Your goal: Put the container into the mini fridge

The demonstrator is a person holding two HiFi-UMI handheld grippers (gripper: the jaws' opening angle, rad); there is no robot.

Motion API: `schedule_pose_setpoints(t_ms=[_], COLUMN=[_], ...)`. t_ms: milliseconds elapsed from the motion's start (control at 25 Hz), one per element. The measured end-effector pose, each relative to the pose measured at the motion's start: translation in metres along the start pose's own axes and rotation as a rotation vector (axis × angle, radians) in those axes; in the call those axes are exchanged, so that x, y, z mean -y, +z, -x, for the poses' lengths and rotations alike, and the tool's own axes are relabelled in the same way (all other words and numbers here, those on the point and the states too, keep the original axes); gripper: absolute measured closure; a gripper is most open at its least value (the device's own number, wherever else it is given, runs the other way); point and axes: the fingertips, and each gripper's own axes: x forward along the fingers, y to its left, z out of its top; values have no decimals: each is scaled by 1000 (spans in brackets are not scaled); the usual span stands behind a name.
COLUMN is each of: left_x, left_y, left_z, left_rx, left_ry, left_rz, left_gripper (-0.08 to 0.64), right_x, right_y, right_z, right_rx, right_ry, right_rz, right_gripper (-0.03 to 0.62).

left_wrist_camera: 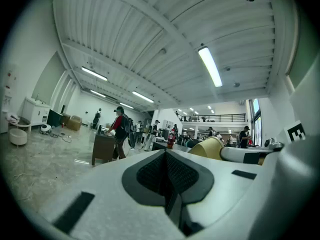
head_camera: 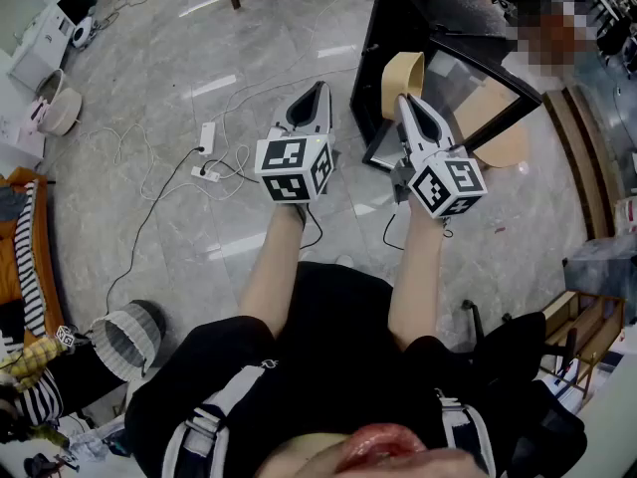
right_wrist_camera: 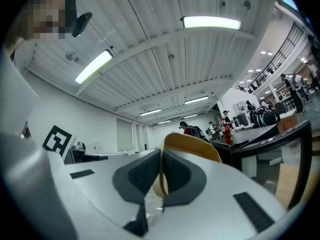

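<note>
A tan round container [head_camera: 402, 74] hangs in front of me, its thin wall pinched between the jaws of my right gripper [head_camera: 404, 102]. In the right gripper view the container [right_wrist_camera: 193, 147] rises beyond the gripper [right_wrist_camera: 161, 178], whose pads clamp the container's rim. My left gripper [head_camera: 319, 94] is beside it on the left, shut with nothing in it; its dark pads [left_wrist_camera: 152, 173] meet. The black mini fridge [head_camera: 400, 16] stands just ahead to the right, its glass door [head_camera: 485, 90] swung open toward me. The container [left_wrist_camera: 208, 148] also shows at the right of the left gripper view.
A white power strip [head_camera: 207, 137] with cables lies on the marble floor to the left. A striped basket [head_camera: 126, 336] sits by my left leg and a white stool [head_camera: 61, 109] at far left. Several people [left_wrist_camera: 119, 131] stand by desks in the distance.
</note>
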Motion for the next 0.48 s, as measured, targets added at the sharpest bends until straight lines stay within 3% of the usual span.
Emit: schedule_pose_setpoints(t_ms=[480], left_x=[-51], left_y=[-3], left_z=[-10], left_rx=[-37], left_ry=[-20], left_rz=[-2], left_gripper=[551], right_x=[-12], right_y=[-20], right_z=[-49], right_rx=[-4], right_ry=[-41], right_rz=[-34], right_gripper=[574])
